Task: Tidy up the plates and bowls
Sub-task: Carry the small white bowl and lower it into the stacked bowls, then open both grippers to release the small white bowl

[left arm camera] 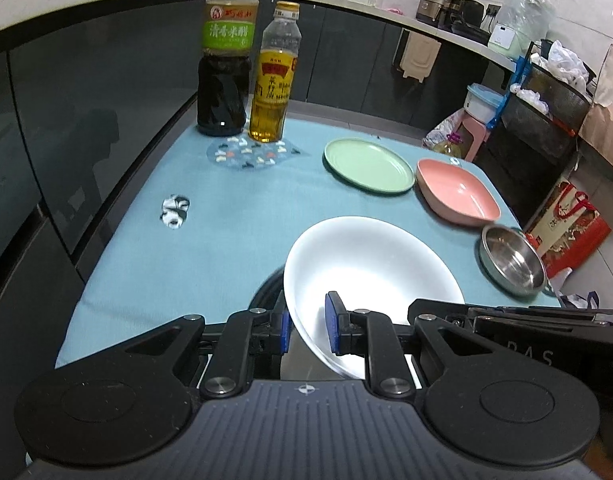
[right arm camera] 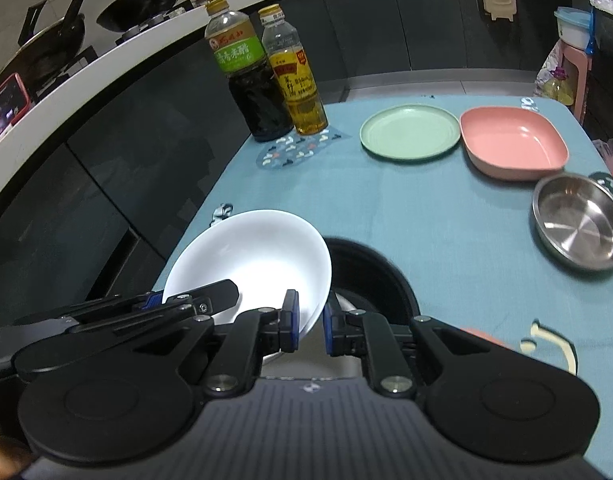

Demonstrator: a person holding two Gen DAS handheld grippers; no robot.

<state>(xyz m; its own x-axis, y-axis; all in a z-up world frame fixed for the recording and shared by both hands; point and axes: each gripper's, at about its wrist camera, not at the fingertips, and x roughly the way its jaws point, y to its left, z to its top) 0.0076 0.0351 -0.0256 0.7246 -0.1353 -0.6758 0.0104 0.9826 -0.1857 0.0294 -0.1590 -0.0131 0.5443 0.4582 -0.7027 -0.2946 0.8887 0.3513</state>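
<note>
A white bowl (left arm camera: 370, 276) is held tilted above the blue tablecloth, over a black bowl (right arm camera: 370, 276) that lies partly hidden beneath it. My left gripper (left arm camera: 308, 328) is shut on the white bowl's near-left rim. My right gripper (right arm camera: 308, 326) is shut on the bowl's (right arm camera: 258, 256) right rim. The left gripper also shows in the right wrist view (right arm camera: 162, 304), at the bowl's left rim. A green plate (left arm camera: 368, 164), a pink square dish (left arm camera: 458, 192) and a steel bowl (left arm camera: 512, 260) sit in a row at the right side of the table.
Two bottles, dark vinegar (left arm camera: 226, 60) and yellow oil (left arm camera: 272, 76), stand on a patterned mat (left arm camera: 246, 154) at the back of the table (left arm camera: 226, 216). Dark cabinets run along the left. A red gift bag (left arm camera: 566, 232) and a pink stool (left arm camera: 474, 128) stand beyond the right edge.
</note>
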